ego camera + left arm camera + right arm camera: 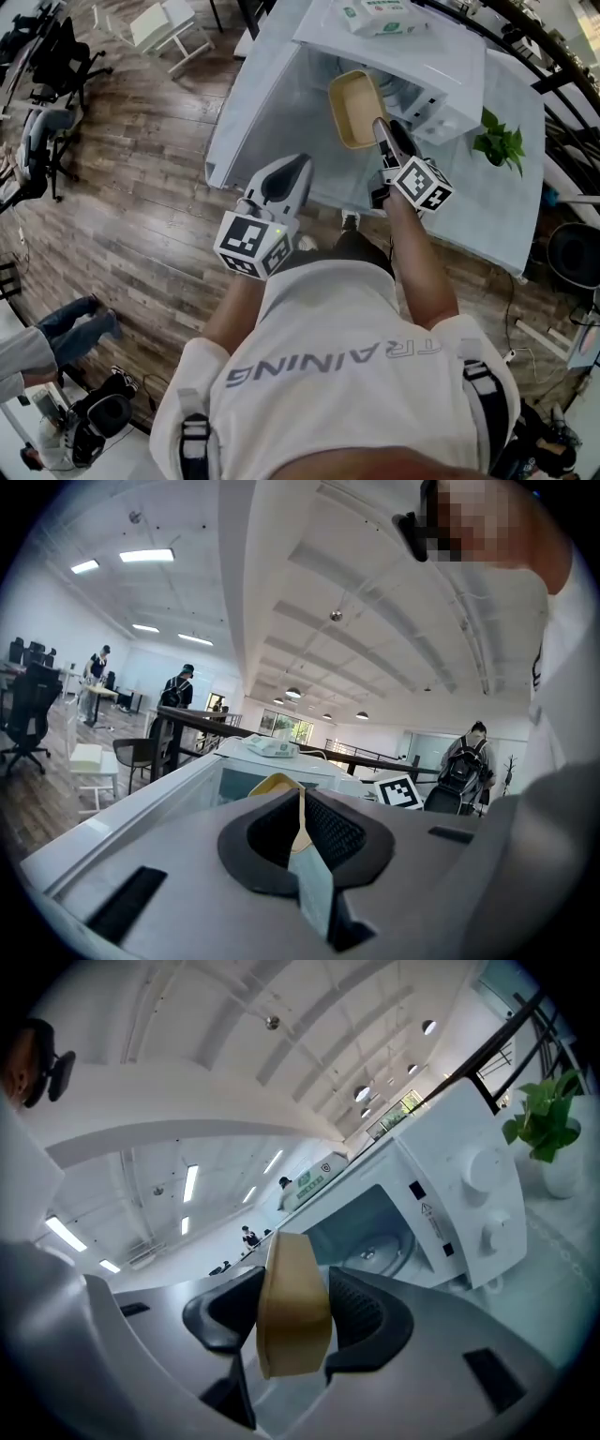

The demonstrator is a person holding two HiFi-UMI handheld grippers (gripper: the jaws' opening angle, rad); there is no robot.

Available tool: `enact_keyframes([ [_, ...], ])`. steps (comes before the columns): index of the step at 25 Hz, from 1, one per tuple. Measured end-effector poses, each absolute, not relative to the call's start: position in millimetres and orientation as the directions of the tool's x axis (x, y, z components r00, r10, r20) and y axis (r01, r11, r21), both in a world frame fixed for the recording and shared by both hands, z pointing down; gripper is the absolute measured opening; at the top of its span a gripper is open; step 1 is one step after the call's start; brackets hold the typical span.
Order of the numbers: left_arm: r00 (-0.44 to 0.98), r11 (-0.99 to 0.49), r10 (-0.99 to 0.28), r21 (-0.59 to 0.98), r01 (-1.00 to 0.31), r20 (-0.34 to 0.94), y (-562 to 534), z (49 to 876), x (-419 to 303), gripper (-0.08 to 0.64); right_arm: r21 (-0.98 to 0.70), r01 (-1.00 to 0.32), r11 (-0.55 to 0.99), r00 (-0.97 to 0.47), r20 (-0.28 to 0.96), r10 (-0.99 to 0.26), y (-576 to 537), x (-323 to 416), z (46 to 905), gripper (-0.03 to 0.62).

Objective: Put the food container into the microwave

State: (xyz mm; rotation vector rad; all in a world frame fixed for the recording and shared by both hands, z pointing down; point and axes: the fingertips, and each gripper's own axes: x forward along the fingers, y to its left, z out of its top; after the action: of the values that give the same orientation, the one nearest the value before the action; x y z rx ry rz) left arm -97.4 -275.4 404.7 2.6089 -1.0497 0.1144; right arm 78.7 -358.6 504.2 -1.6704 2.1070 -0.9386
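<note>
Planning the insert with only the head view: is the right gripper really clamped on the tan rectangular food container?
Observer: Yes; the right gripper view shows the jaws of the right gripper pressing both sides of an edge of the tan rectangular food container.
Operator: Is the white microwave clear inside?
Observer: Only its round glass turntable shows inside.
Operator: And the left gripper?
Observer: Its own view shows its jaws together, nothing between.

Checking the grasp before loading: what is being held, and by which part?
The right gripper clamps the food container by its near-end rim; the left gripper holds nothing.
</note>
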Motion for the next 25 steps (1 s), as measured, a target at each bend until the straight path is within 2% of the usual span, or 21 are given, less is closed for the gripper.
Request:
enact_keyframes([
  [6, 0.721, -0.676, -0.661, 0.251, -0.693, 0.209, -282, 408, -90, 0.044, -0.702, -0.711, 0.030, -0.233, 0.195, -0.953, -388, 89, 535, 0.230],
  [11, 0.709, -0.664, -0.666, 0.249, -0.705, 0.233, -288, 414, -93, 0.044, -0.781, -0.623, -0.051, -0.184, 0.209, -0.960, -413, 93, 556, 0.230],
  [25, 0.692, -0.646, -0.669, 0.249, -0.722, 0.270, -304, 434, -94, 0.044, -0.805, -0.576, -0.140, -0.079, 0.225, -0.971, -469, 109, 586, 0.230],
])
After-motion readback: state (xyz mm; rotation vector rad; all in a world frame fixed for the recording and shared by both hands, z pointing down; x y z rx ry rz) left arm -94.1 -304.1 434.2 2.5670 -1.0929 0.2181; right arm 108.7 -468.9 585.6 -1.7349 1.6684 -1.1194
